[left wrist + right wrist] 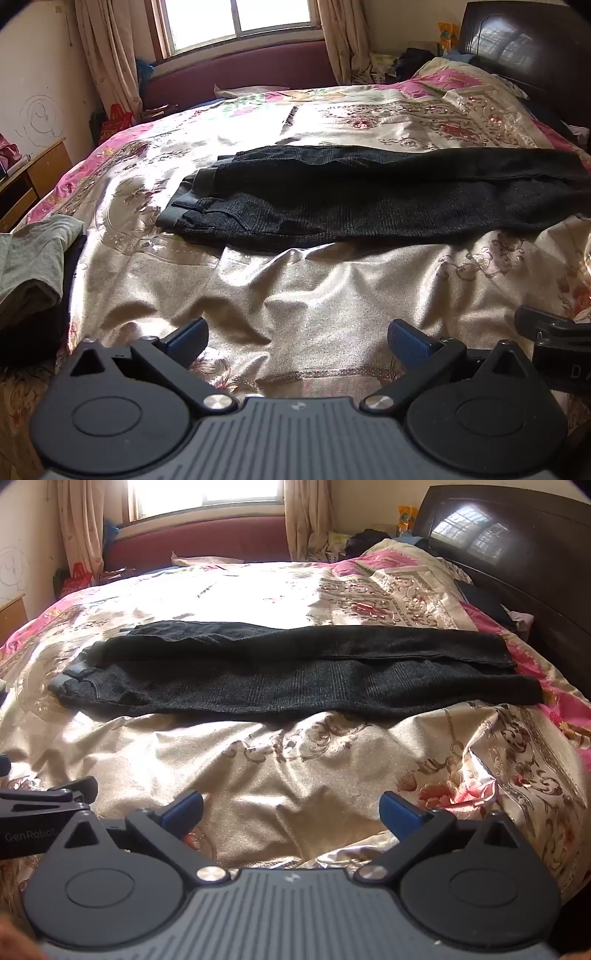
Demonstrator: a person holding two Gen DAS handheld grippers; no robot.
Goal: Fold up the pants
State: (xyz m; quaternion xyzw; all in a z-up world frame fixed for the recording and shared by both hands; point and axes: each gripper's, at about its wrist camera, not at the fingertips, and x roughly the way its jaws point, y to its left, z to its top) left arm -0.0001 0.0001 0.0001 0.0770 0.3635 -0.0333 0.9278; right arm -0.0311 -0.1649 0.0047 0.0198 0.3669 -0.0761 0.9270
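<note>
Bedroom interior, sunlit: window with beige curtains (107,55) at the far wall, maroon padded bench seat (240,70) beneath it, dark glossy wooden headboard (517,554) at the right.

Bed: covered by a shiny cream satin quilt with pink and red floral print (295,295), rumpled in the near part, brightly lit across the middle.

Dark charcoal knit pants (369,199): lying flat across the middle of the quilt, lengthwise left to right. Waistband with a grey inner band at the left end, leg cuffs at the right end near the pink border. One leg lies partly over the other, the two offset so both long edges show; in the right wrist view the pants (295,675) span most of the bed's width.

Left claw (297,338): blue-padded fingers spread wide apart, nothing between them, hovering over bare quilt, well short of the pants.

Right claw (291,810): fingers likewise spread apart, empty, over bare quilt near the bed's front edge, beside the left claw.

Other items: pale green folded garment (29,258) at the bed's left edge; small wooden cabinet (33,173) against the left wall.
</note>
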